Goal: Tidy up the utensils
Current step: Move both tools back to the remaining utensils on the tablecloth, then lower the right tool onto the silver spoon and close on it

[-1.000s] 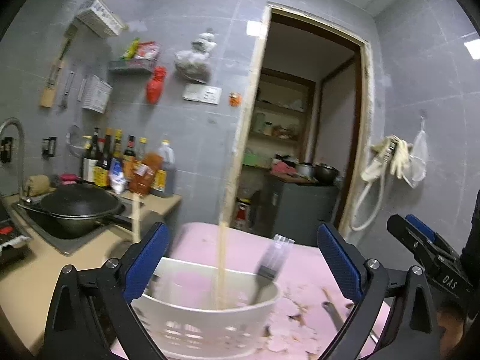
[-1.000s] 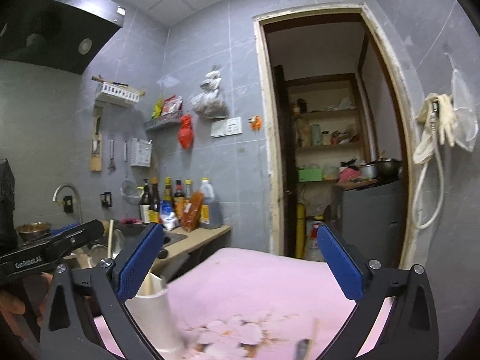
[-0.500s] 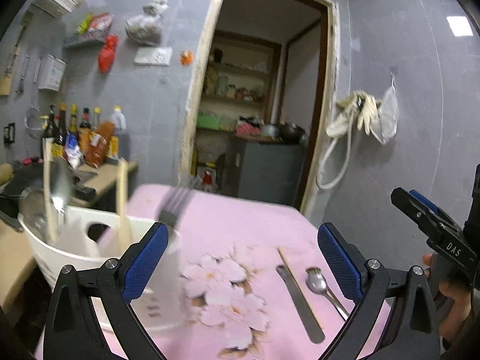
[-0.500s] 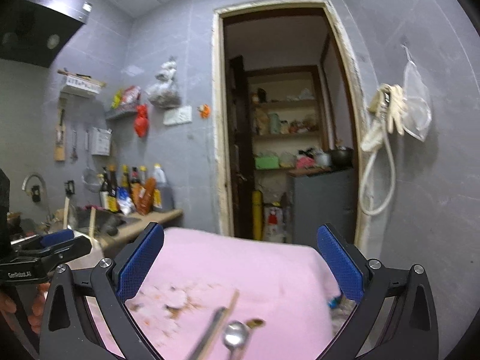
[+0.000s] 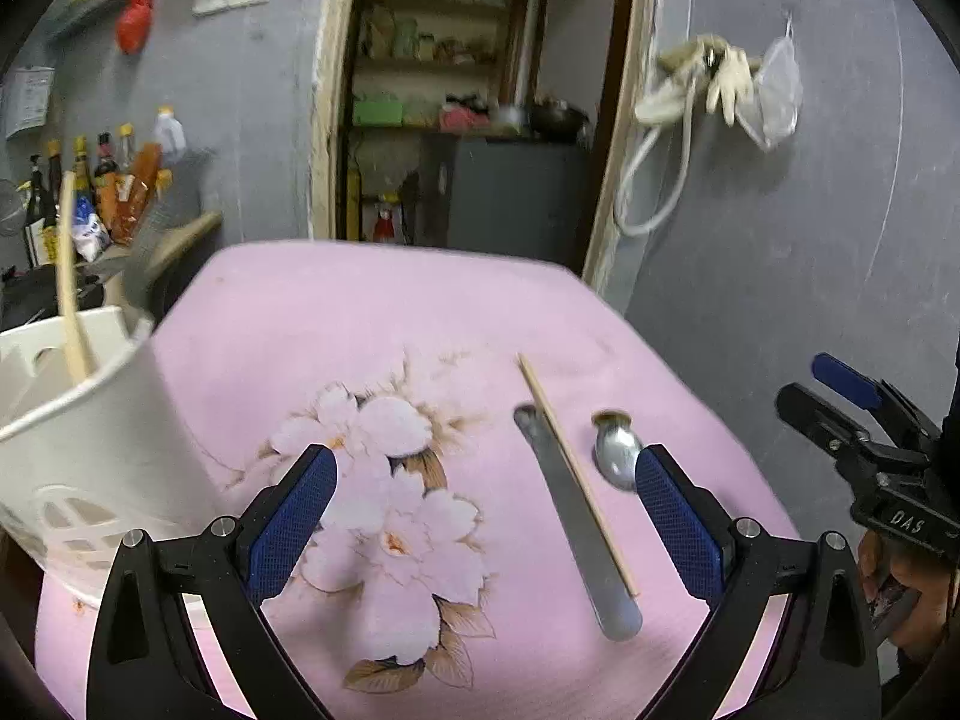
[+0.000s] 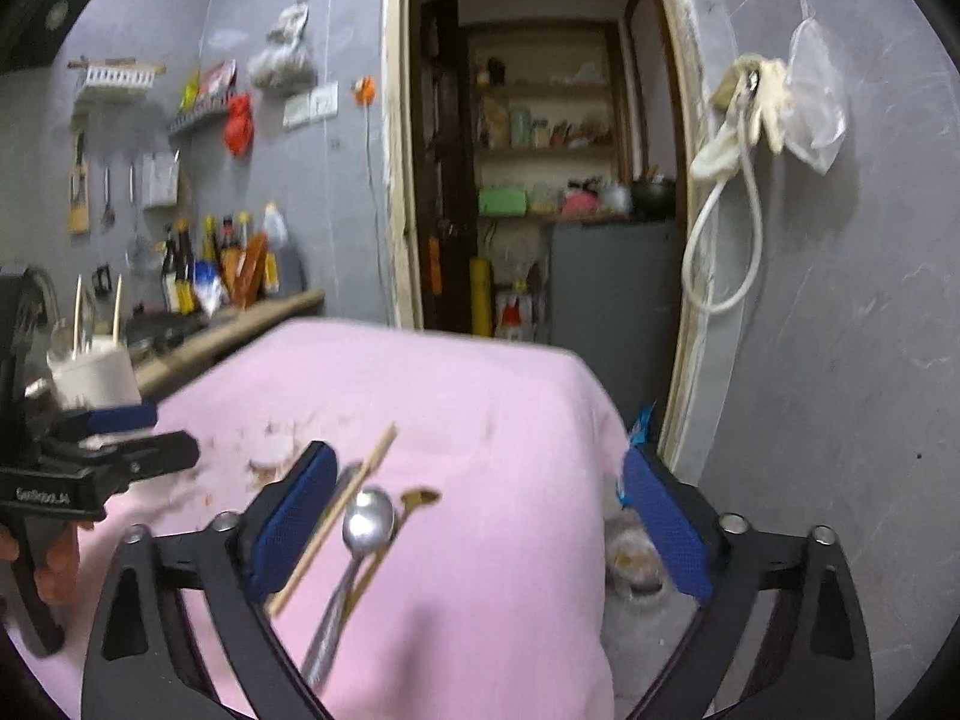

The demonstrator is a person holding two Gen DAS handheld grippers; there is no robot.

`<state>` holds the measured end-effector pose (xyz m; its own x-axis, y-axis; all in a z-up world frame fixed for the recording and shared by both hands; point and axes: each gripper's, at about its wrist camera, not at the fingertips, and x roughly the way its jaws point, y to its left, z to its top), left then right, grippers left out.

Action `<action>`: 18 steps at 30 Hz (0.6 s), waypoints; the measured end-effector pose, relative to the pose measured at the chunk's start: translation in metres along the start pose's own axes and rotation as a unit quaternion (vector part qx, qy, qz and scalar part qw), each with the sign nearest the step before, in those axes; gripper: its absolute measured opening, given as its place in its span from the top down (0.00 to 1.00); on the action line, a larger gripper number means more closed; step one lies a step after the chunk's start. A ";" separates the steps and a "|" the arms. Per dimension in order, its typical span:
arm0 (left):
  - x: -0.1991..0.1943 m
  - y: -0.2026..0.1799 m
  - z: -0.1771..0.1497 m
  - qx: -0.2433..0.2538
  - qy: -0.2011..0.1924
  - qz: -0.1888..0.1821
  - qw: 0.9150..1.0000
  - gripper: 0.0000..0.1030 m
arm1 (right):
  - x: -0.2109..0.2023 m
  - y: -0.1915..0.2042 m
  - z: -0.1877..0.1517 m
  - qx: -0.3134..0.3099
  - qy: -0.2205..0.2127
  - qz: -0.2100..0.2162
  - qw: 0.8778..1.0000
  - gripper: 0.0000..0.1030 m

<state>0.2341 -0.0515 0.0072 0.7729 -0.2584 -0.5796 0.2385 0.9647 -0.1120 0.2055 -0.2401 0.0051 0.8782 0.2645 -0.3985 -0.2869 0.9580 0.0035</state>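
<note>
Utensils lie loose on a pink floral tablecloth (image 5: 372, 324) covering the table: a wooden chopstick (image 5: 576, 474) rests on a flat metal handle (image 5: 576, 528), with a steel spoon (image 6: 367, 519) just beside them, all toward the cloth's right edge. A white slotted holder (image 5: 90, 444) stands at the left edge, already carrying chopsticks upright. The left gripper (image 5: 486, 510) hovers wide open over the printed flowers, nothing between its blue pads. The right gripper (image 6: 474, 516) has its jaws closing over the spoon and chopstick, not yet pressing either. Beyond the far edge are an open doorway (image 6: 540, 168) and grey tiled wall; sauce bottles (image 6: 222, 264) crowd a counter to the left. The middle of the cloth is bare.
</note>
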 end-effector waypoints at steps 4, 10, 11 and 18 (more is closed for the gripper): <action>0.018 -0.001 -0.002 0.002 0.042 -0.002 0.999 0.06 | 0.013 0.008 -0.010 -0.025 0.054 0.023 0.998 0.39; 0.038 0.001 -0.004 -0.010 0.086 -0.017 0.996 0.10 | 0.031 0.015 -0.016 -0.047 0.109 0.031 0.992 0.53; 0.041 0.001 -0.005 -0.010 0.093 -0.021 0.995 0.14 | 0.034 0.016 -0.017 -0.050 0.117 0.034 0.991 0.54; 0.051 0.010 -0.007 -0.032 0.130 -0.033 0.991 0.25 | 0.052 0.028 -0.022 -0.084 0.166 0.037 0.982 0.57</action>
<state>0.2718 -0.0549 -0.0297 0.5781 -0.3062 -0.7564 0.2389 0.9498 -0.2019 0.2351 -0.2017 -0.0356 0.6876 0.2549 -0.6799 -0.4285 0.8984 -0.0965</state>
